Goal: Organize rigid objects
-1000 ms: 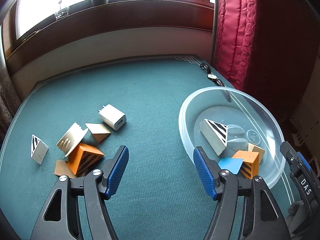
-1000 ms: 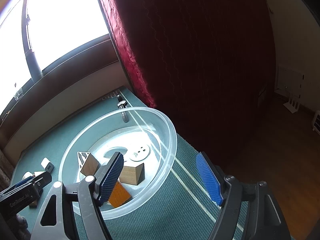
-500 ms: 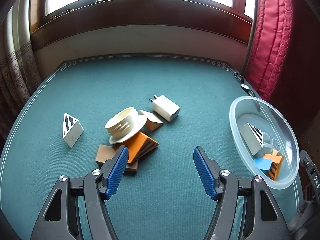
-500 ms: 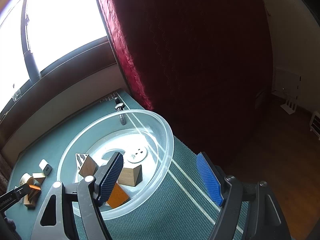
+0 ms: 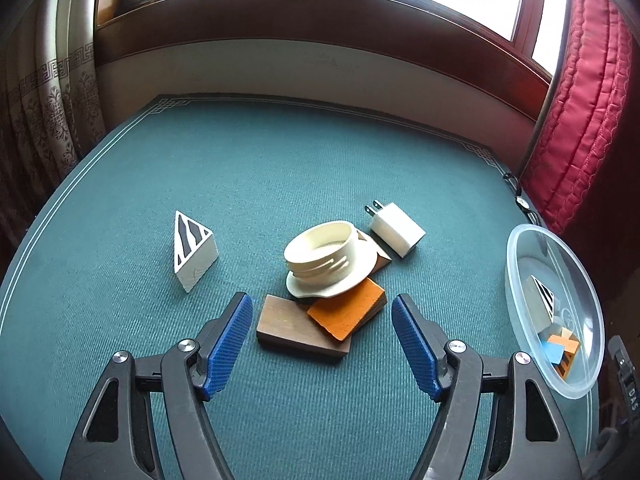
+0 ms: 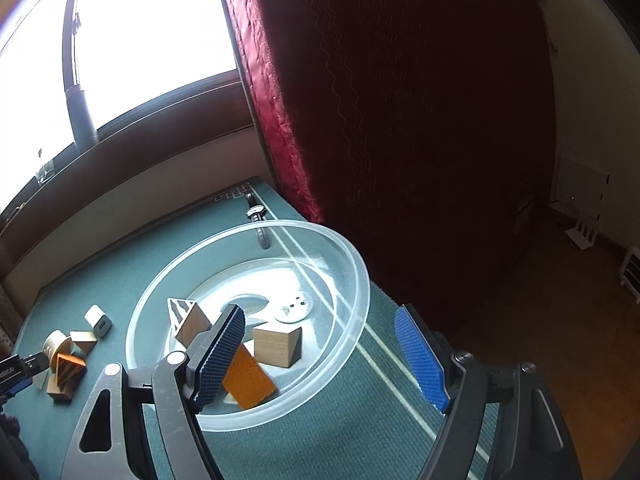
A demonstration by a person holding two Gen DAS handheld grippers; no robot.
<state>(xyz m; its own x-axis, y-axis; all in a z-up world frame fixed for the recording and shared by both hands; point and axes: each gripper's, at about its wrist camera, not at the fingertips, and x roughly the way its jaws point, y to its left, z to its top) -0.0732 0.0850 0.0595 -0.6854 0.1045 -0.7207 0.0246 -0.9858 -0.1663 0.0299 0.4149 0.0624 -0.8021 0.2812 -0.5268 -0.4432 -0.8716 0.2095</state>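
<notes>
My left gripper (image 5: 321, 302) hovers low over a pile on the green table, its jaws opening. A brown wooden block (image 5: 292, 326) lies just beyond its blue pads, untouched. An orange block (image 5: 348, 312) leans on that block, under a cream threaded lid (image 5: 328, 258). A white charger (image 5: 396, 230) and a striped white wedge (image 5: 192, 252) lie nearby. My right gripper (image 6: 319, 312) hangs over the near rim of the clear bowl (image 6: 352, 256), jaws opening slightly and gripping nothing. The bowl holds a striped wedge (image 6: 188, 318), a wooden cube (image 6: 276, 346) and an orange block (image 6: 248, 380).
The clear bowl (image 5: 516, 280) sits at the table's right edge, beside a red curtain (image 6: 380, 120). A wristwatch (image 6: 256, 212) lies behind the bowl. A wall and window sill run along the table's far side, and a patterned curtain (image 5: 48, 92) hangs on the left.
My left gripper swung left from the bowl to the pile, which now sits in front of its jaws. Those jaws spread a little wider. The right gripper hardly moved.
</notes>
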